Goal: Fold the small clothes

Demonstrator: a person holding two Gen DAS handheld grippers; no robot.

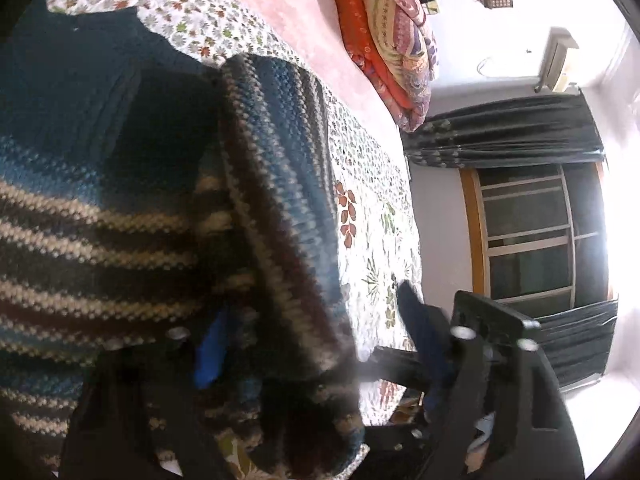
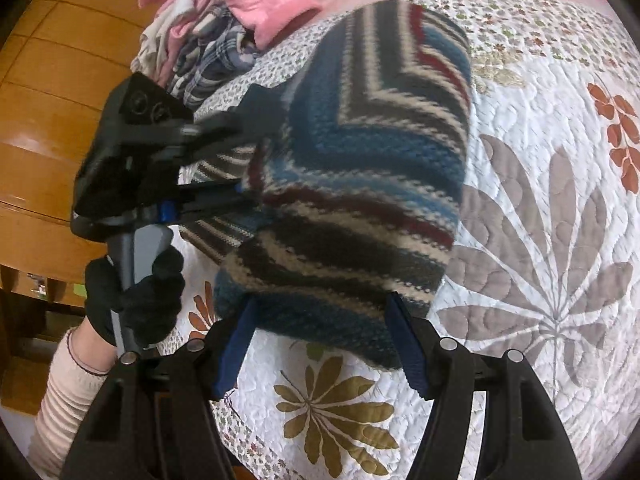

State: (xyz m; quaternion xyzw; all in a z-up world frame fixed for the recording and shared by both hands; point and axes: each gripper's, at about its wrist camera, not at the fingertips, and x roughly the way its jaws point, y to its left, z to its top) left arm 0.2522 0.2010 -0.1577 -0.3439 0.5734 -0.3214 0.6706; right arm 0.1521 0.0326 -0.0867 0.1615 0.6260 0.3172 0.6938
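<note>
Sweater (image 2: 352,184) hem between spread right gripper (image 2: 320,344) fingers.

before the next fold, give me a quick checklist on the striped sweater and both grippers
1. Right gripper around the blue, cream and maroon striped knit sweater: cannot tell; the fingers flank its hem, spread wide, with no clear pinch.
2. Left gripper holding sweater: cannot tell; fabric drapes over it and its fingers look apart.
3. Sweater lifted off the white floral quilt: ok, bunched in the air.
4. Sweater flat for folding: not ok.
5. Landing area on quilt free: ok.
6. Pile of pink and plaid clothes apart from sweater: ok.
</note>
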